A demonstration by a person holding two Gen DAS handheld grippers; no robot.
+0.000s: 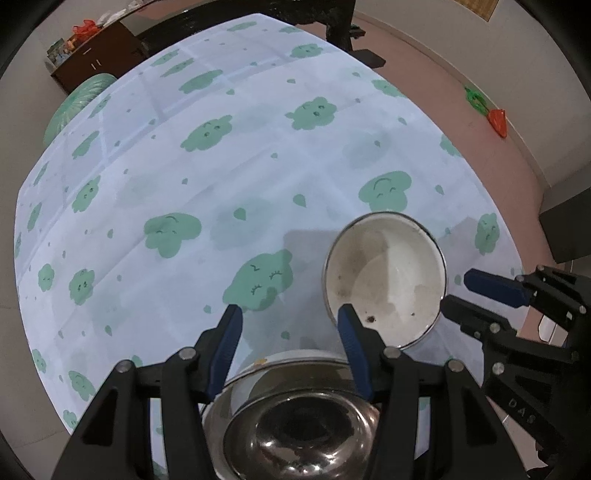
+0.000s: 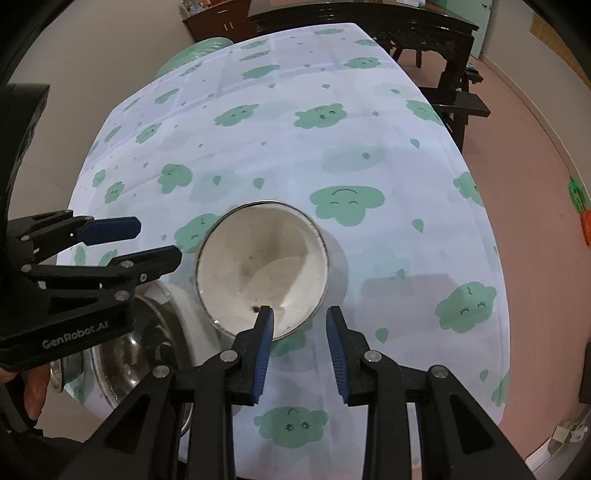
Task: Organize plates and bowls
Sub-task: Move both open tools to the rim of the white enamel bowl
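While both grippers hover, white bowl lies ahead of right fingers.

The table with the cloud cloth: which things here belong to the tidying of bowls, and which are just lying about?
Part of the job:
white bowl
steel bowl
left gripper
right gripper

Just lying about:
dark cabinet
dark wooden table
orange and green toy
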